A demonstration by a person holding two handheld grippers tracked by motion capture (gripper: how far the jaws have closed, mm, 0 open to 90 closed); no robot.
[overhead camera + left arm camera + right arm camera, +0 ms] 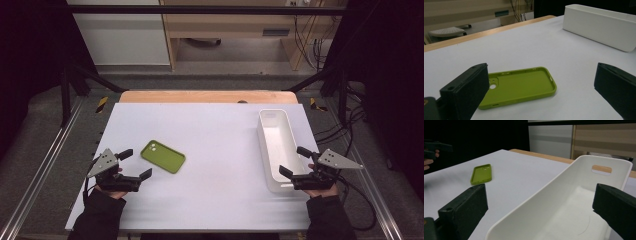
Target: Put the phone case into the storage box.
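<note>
A green phone case (163, 156) lies hollow side up on the white table, left of centre. My left gripper (136, 163) hovers just left of it near the front edge, jaws wide open and empty. From the left gripper view the case (521, 86) lies just beyond the jaws, partly behind the left one. A long white bin (278, 147) stands at the right, empty. My right gripper (294, 161) is open at the bin's near end, one jaw over the bin and one beside its left wall. The right gripper view looks into the bin (564, 207) and shows the case (481, 174) far left.
The white table top (220, 145) has a wooden strip (207, 97) along its far edge. Metal frame rails (35, 170) run along both sides. Cables (357, 192) trail off the right side. A wooden cabinet (240, 30) stands beyond the table.
</note>
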